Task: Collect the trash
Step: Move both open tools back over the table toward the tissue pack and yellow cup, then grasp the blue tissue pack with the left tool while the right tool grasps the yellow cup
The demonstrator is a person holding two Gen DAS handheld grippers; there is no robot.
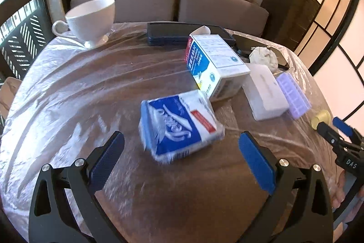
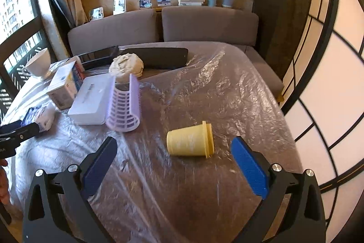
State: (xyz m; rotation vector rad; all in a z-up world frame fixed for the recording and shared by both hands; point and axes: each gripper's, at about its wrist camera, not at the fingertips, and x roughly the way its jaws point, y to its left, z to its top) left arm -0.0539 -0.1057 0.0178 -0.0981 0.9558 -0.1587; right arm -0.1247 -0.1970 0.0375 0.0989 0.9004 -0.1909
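A blue and white tissue pack (image 1: pixel 180 123) lies on the plastic-covered table (image 1: pixel 91 83), just ahead of my left gripper (image 1: pixel 182 140), which is open and apart from it. A yellow plastic cup (image 2: pixel 190 140) lies on its side in front of my right gripper (image 2: pixel 174 147), also open with nothing held. The cup (image 1: pixel 320 119) and the right gripper's tips (image 1: pixel 334 126) show at the right edge of the left wrist view. A crumpled paper ball (image 2: pixel 126 66) sits further back, beside a white and blue carton (image 1: pixel 213 65) lying on its side.
A white flat box (image 2: pixel 91 99) and a curved lilac ribbed piece (image 2: pixel 124 106) lie left of the cup. A white teacup (image 1: pixel 91 19) stands far left, dark flat cases (image 1: pixel 186 33) at the back. A brown sofa (image 2: pixel 159 24) lies beyond the table.
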